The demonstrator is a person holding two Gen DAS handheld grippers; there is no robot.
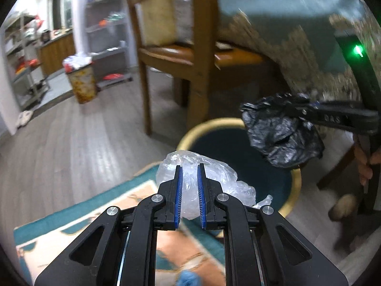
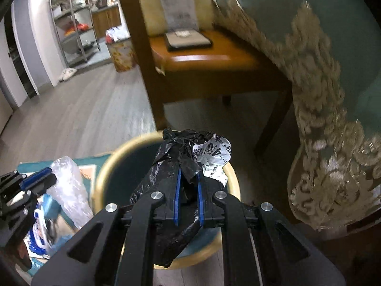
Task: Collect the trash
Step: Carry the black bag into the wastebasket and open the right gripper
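Observation:
My left gripper is shut on a crumpled clear plastic bag and holds it at the near rim of a round bin with a tan rim and dark teal inside. My right gripper is shut on a crumpled black plastic bag with a printed white paper bunched in it, held over the same bin. The right gripper with its black bag shows at the right of the left wrist view, over the bin's far side. The left gripper and clear bag show at lower left of the right wrist view.
A wooden chair stands just behind the bin, beside a table draped in a teal and gold cloth. A patterned rug lies under my left gripper. A full patterned bin and metal shelves stand far left across grey floor.

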